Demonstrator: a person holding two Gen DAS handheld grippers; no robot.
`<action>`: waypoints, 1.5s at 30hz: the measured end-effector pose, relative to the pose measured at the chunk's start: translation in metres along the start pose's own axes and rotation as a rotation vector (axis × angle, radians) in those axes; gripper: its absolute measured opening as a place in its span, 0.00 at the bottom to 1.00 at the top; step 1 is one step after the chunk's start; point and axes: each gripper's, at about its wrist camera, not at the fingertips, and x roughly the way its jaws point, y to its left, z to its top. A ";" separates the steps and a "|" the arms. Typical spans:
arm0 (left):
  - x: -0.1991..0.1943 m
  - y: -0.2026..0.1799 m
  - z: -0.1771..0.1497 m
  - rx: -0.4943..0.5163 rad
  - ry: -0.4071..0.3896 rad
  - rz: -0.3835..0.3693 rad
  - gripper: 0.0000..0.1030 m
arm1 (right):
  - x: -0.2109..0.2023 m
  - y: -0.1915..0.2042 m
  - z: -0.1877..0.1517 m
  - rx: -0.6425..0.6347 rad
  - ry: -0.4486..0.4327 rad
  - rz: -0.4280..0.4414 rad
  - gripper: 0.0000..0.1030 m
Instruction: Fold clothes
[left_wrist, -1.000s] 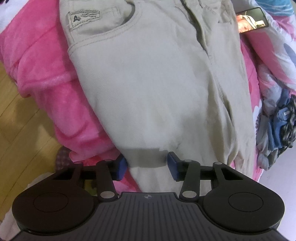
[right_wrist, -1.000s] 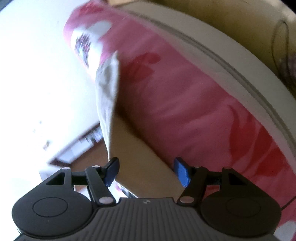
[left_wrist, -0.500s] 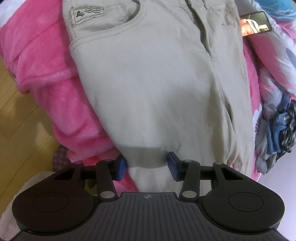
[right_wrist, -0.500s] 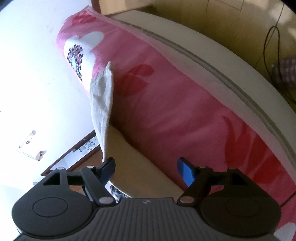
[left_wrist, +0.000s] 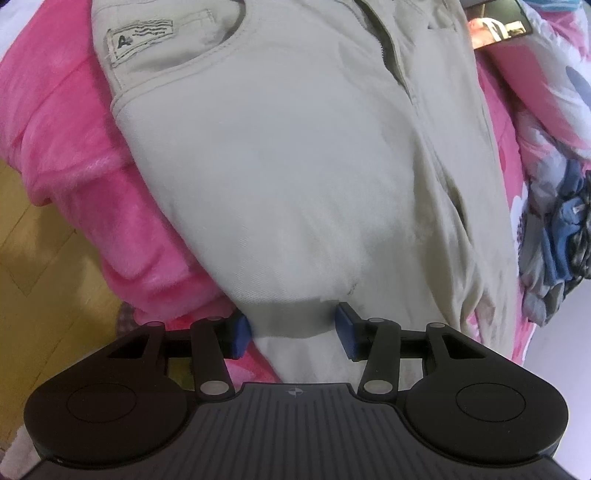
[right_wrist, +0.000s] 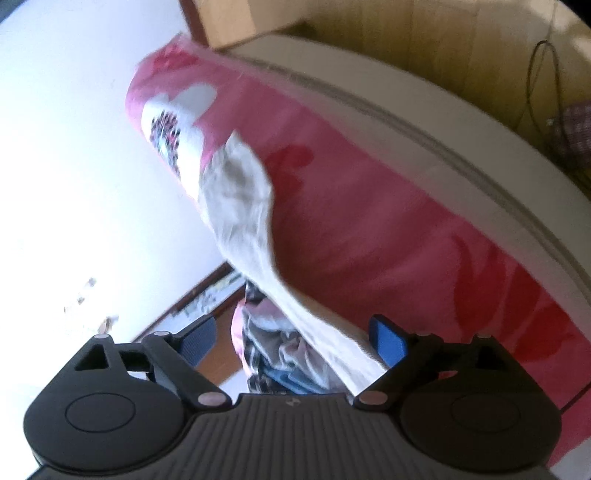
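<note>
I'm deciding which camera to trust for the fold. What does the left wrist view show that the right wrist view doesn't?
Only the left wrist view shows the trousers' upper part laid flat: pocket, label and zip, plus a phone and the wood floor. The left gripper has its jaws open across the cloth.

Only the right wrist view shows the mattress edge, a cable and a hanging, blurred trouser leg between the right gripper's open jaws.

Both show the beige trousers, pink bedding and a heap of other clothes.
</note>
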 end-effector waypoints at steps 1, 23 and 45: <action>-0.001 0.000 0.000 0.005 0.000 0.001 0.45 | 0.003 0.002 0.000 -0.018 0.009 -0.013 0.89; -0.048 -0.033 -0.012 0.183 -0.189 -0.029 0.07 | 0.108 0.192 -0.136 -0.962 0.697 -0.462 0.03; 0.003 -0.210 0.096 0.392 -0.554 -0.127 0.28 | 0.408 0.154 -0.192 -0.826 0.800 -0.560 0.06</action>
